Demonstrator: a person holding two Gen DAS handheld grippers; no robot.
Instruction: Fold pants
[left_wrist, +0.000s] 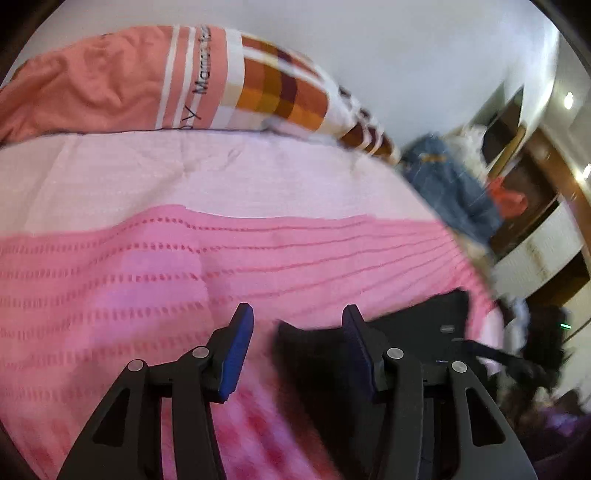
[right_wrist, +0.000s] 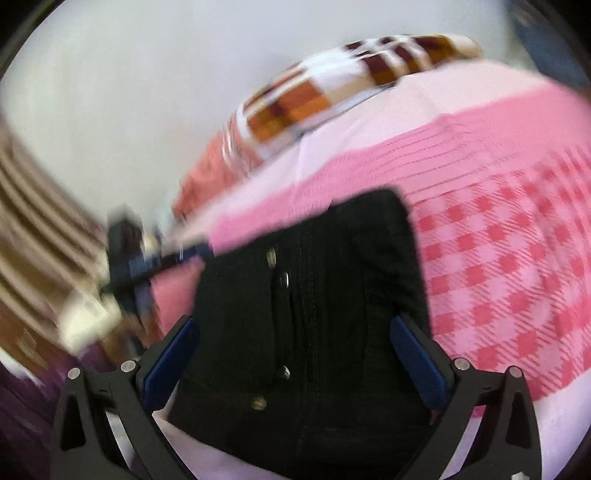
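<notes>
The black pants (right_wrist: 306, 295) lie folded on the pink bedspread (right_wrist: 498, 229), with metal buttons showing along the fly. My right gripper (right_wrist: 295, 343) is open, its blue pads on either side of the pants, just above them. In the left wrist view my left gripper (left_wrist: 297, 339) is open over the bedspread (left_wrist: 147, 277), and a corner of the black pants (left_wrist: 317, 354) lies between its fingers and runs off to the right.
A pink, white and brown checked pillow or quilt (left_wrist: 184, 81) lies at the head of the bed. Blue jeans (left_wrist: 447, 184) hang off the bed's right edge. Wooden furniture (left_wrist: 535, 221) stands to the right. The other gripper (right_wrist: 129, 254) shows at the bed's left edge.
</notes>
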